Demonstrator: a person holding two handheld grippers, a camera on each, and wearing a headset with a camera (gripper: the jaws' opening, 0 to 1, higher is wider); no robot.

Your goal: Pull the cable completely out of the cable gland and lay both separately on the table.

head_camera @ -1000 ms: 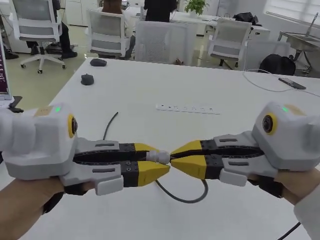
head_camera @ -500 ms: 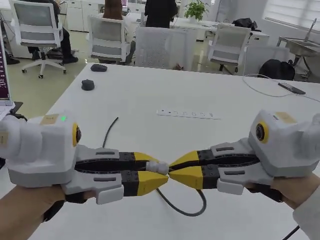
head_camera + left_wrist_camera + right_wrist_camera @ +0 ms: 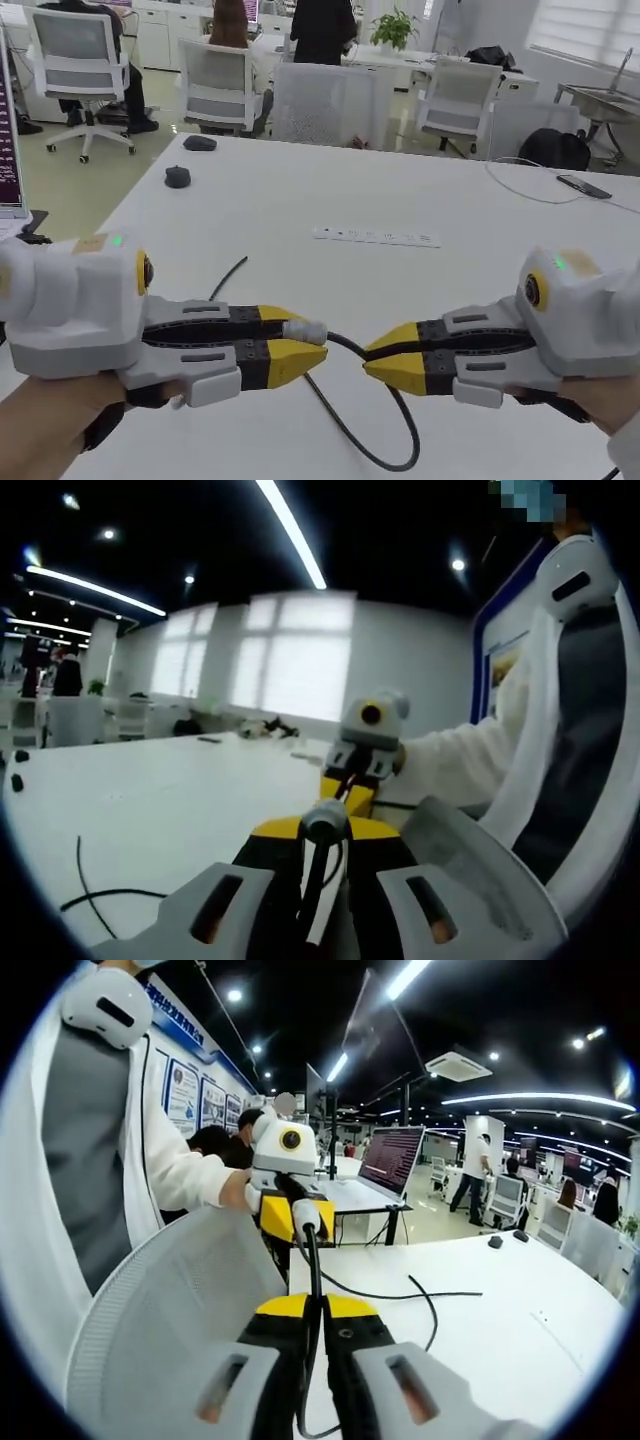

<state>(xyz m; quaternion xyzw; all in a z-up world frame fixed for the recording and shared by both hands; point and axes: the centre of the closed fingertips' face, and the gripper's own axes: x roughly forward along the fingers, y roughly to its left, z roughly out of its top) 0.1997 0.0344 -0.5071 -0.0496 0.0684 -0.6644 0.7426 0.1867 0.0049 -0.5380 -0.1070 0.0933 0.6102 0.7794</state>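
white office tabletop (image 3: 420, 190) below. on the left gripper (image 3: 312, 338) the fingers pinch the hard gland (image 3: 303, 329) in the air, likely light and slick. limp dark cable (image 3: 345, 343) sags from it to the right gripper (image 3: 368, 358), fingers clamped around it near the gland, a sensible hold.
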